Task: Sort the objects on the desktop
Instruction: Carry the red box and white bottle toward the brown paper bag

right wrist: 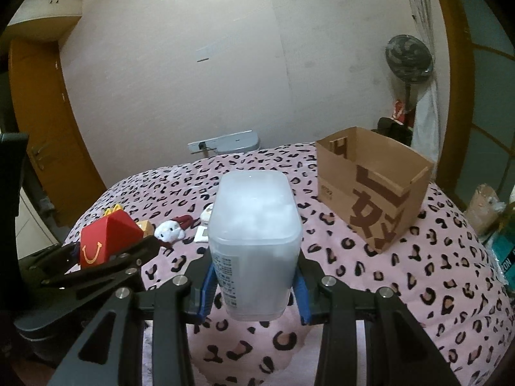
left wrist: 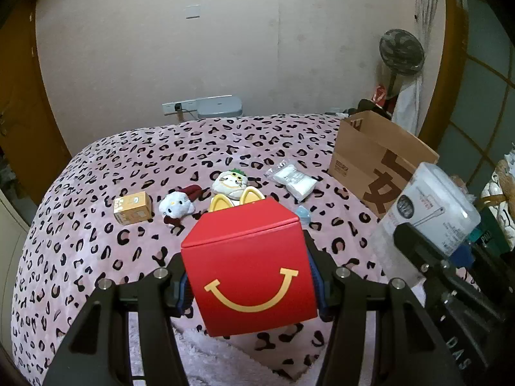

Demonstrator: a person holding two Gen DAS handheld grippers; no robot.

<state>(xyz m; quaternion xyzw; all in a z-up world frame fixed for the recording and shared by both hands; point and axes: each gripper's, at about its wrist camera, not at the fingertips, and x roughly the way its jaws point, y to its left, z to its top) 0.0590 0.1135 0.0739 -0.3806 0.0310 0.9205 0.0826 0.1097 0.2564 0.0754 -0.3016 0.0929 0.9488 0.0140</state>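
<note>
With the left gripper (left wrist: 251, 284) clamped on the red box (left wrist: 249, 270) and the right gripper (right wrist: 254, 284) clamped on the plastic container (right wrist: 254, 241), both were best carried level over the open paper bag (right wrist: 379, 189).

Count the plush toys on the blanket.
2. The white cat plush lies beside the small tan box; the round plush sits just behind the red box. More may be hidden.

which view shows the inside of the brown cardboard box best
The right wrist view: the brown cardboard box stands whole and unobstructed there, its open top showing the inner walls, though not the bottom. In the left wrist view the box sits at the right, its near corner hidden behind the plastic container, interior barely visible.
</note>
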